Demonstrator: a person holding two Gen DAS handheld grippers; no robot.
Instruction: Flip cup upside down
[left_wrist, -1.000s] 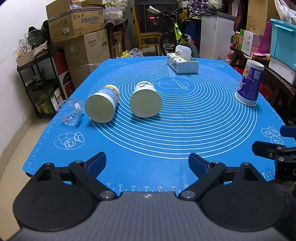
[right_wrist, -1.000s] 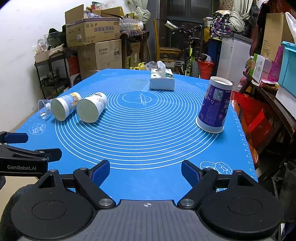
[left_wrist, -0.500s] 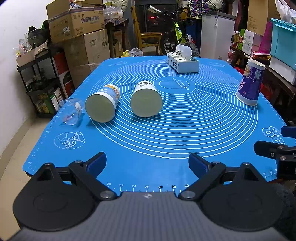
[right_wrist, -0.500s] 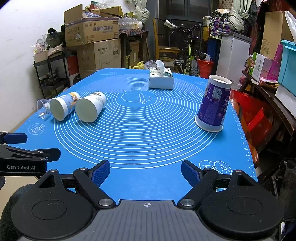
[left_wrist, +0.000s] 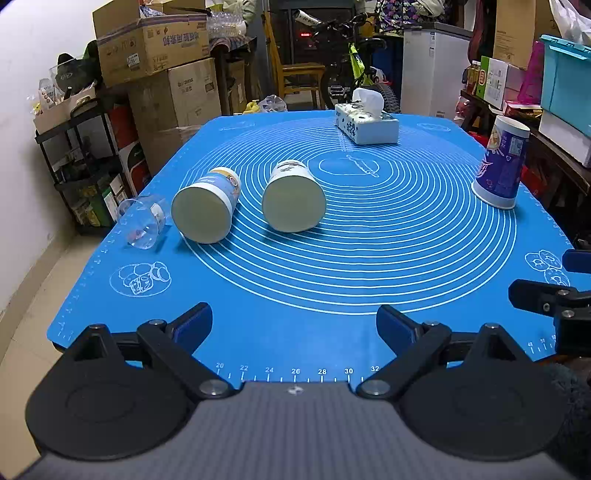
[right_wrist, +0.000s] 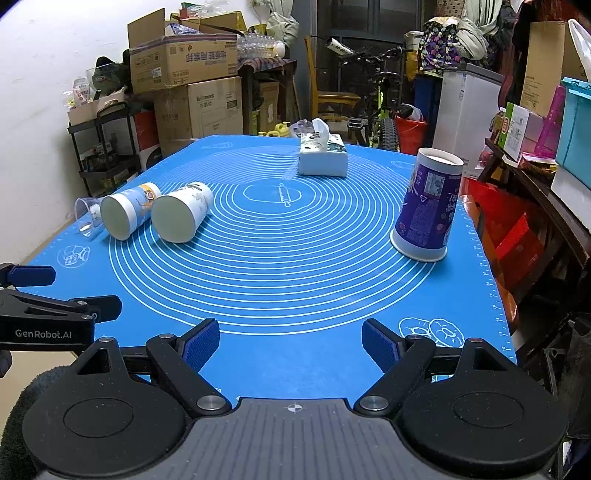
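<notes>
Two paper cups lie on their sides on the blue mat, mouths toward me: a blue-banded cup and a white cup. A small clear plastic cup lies at the mat's left edge. A tall purple cup stands with its wide end down at the right. My left gripper is open and empty over the near edge. My right gripper is open and empty, near the front edge.
A tissue box stands at the far middle of the mat. Cardboard boxes, a black shelf rack, a bicycle and a white cabinet crowd the room behind. Shelves with bins stand at the right.
Both views have shifted very slightly; the cups and tissue box have not moved. Both grippers stay open.
</notes>
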